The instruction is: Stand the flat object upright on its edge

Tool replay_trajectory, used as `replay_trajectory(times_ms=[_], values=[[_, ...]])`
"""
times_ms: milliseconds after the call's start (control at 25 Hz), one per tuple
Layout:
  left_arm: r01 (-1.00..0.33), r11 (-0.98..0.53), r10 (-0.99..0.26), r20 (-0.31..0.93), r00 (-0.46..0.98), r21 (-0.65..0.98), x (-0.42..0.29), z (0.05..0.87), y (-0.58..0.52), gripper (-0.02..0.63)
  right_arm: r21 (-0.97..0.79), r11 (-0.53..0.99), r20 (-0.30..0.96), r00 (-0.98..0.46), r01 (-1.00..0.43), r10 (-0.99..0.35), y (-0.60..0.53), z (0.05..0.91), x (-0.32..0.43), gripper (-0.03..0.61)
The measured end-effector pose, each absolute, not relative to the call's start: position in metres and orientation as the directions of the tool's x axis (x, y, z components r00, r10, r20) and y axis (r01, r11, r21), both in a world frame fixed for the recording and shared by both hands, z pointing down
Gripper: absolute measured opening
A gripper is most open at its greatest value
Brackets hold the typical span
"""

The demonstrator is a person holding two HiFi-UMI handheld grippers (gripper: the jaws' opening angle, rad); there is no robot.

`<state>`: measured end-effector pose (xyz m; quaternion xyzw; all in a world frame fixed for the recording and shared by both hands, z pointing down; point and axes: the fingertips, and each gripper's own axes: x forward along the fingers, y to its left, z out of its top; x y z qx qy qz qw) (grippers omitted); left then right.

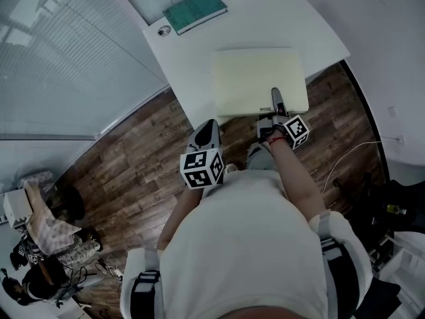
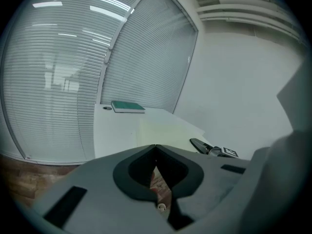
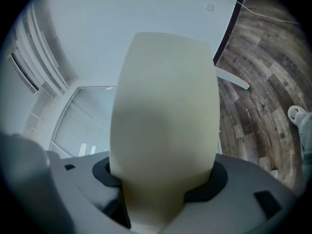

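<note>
A cream flat object [image 1: 259, 78] lies on the white table [image 1: 192, 52], near its front edge. My right gripper [image 1: 276, 98] reaches over that front edge, with one jaw lying on top of the object. In the right gripper view the cream flat object [image 3: 165, 121] fills the space between both jaws of the right gripper [image 3: 163, 179] and touches both pads. My left gripper [image 1: 207, 133] hangs off the table over the wooden floor. In its own view the left gripper [image 2: 156, 147] has its tips together with nothing in them, and the cream flat object [image 2: 165, 129] lies beyond.
A green book [image 1: 194, 10] and a small round fitting [image 1: 164, 30] sit at the table's far left corner. Window blinds [image 1: 66, 58] run along the left. A white cable [image 1: 345, 158] lies on the floor at the right, and bags clutter the lower left [image 1: 46, 238].
</note>
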<state>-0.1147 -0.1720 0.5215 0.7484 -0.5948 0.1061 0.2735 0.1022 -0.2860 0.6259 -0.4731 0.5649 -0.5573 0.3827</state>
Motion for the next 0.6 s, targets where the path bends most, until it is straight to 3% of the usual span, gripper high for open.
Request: replay_trajectory(times_ms=[600], values=[[-0.948,-0.147,-0.840,0.471,0.271,0.283,-0.119,0.516,-0.155,0.020,-0.993,-0.078,0.098,-0.240,-0.094,-0.966,-0.269,0.617,0.106,0.282]])
